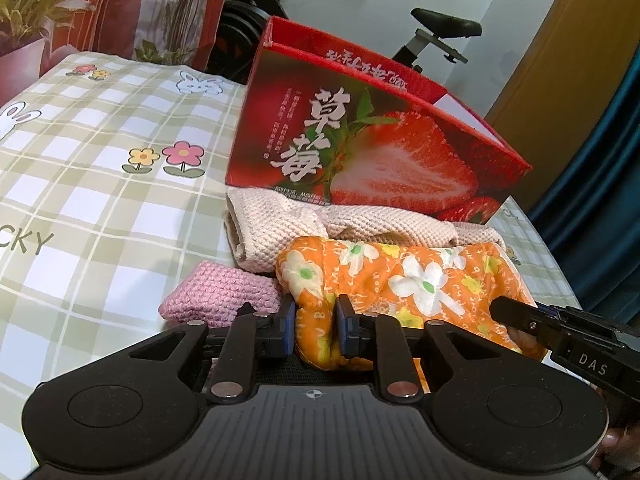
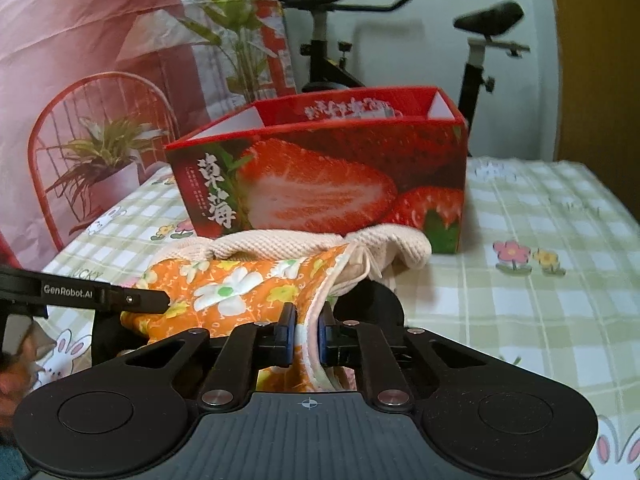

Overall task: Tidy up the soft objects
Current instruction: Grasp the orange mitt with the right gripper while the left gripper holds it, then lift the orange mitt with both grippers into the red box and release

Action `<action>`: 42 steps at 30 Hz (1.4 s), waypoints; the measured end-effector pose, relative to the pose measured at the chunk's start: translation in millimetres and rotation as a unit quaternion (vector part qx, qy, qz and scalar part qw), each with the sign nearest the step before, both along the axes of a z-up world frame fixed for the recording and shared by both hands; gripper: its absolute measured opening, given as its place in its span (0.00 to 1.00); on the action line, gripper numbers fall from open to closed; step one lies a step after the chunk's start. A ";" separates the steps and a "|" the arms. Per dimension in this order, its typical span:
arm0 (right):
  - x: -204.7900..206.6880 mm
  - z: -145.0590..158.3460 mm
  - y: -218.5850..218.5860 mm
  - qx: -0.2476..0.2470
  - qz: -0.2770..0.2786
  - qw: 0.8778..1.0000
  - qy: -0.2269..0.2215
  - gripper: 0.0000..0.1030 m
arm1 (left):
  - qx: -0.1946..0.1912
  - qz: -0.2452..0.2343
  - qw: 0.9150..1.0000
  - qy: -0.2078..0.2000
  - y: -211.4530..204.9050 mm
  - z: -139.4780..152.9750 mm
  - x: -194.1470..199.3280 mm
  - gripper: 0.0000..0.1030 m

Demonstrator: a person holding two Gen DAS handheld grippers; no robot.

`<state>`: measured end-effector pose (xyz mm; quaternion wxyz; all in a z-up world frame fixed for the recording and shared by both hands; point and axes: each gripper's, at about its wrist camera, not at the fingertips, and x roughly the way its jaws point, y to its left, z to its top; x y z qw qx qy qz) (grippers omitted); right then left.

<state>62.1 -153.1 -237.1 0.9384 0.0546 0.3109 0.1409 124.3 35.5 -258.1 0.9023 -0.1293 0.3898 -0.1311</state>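
An orange flowered cloth [image 1: 404, 280] lies in front of a red strawberry box [image 1: 360, 140] on the checked bedsheet. My left gripper [image 1: 316, 320] is shut on its near left end. My right gripper [image 2: 306, 334] is shut on the cloth's pale-edged right end [image 2: 240, 292]. A cream knitted cloth [image 1: 288, 224] lies between the orange cloth and the box; it also shows in the right wrist view [image 2: 304, 244]. A pink knitted piece [image 1: 220, 292] lies left of the orange cloth. The right gripper's finger [image 1: 532, 320] shows in the left wrist view, and the left gripper's finger [image 2: 132, 300] in the right wrist view.
The box [image 2: 320, 184] is open at the top and stands at the back of the bed. The checked sheet [image 1: 100, 184] spreads to the left and, in the right wrist view [image 2: 540, 280], to the right. An exercise bike [image 2: 476, 52] and a printed curtain [image 2: 80, 80] stand behind.
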 end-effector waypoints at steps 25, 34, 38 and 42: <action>74.3 113.0 7.0 -0.056 0.026 0.988 -0.141 0.08 | 0.016 -0.002 0.979 -0.205 -12.9 134.0 52.7 0.15; 161.9 102.2 33.3 -0.131 -0.031 0.977 -0.164 0.08 | 0.029 0.033 0.976 -0.214 -24.3 138.8 118.7 0.15; 189.3 86.5 41.6 -0.151 -0.045 0.976 -0.153 0.08 | 0.035 0.040 0.978 -0.204 -24.8 130.0 142.9 0.16; 205.2 70.2 41.1 -0.153 -0.049 0.980 -0.121 0.08 | 0.040 0.039 0.985 -0.166 -24.8 114.9 161.3 0.17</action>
